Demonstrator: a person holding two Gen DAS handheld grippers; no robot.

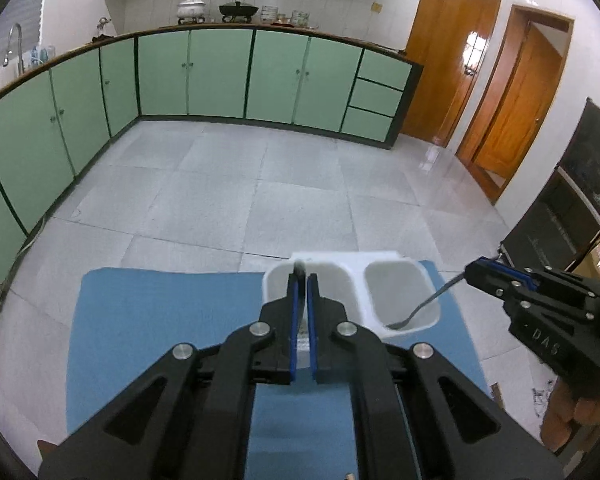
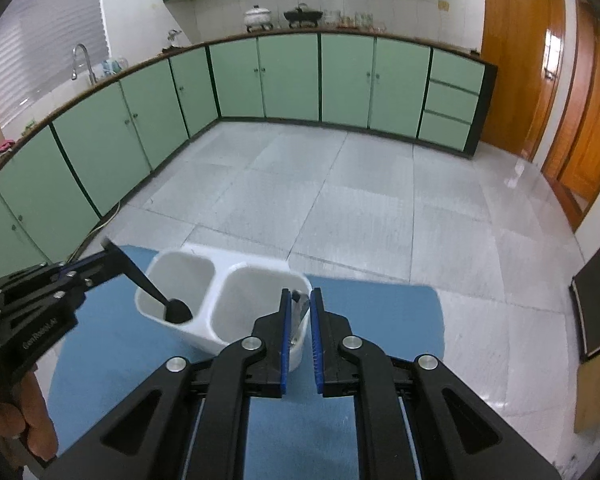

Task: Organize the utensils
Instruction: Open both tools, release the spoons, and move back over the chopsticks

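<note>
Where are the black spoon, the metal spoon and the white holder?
black spoon [image 2: 178, 312]: right wrist view, on its bowl.
metal spoon [image 1: 420, 307]: left wrist view, on its shaft.
white holder [image 2: 216, 322]: right wrist view, on its divider.

Your white holder [image 2: 210, 320] has two open compartments side by side and stands upright on the blue mat [image 2: 380, 312]. The black spoon [image 2: 156, 296] slants into the left compartment, bowl down inside, handle up to the left. The metal spoon [image 1: 424, 304] slants into the right compartment, bowl low near its front wall, handle rising to the right.
</note>
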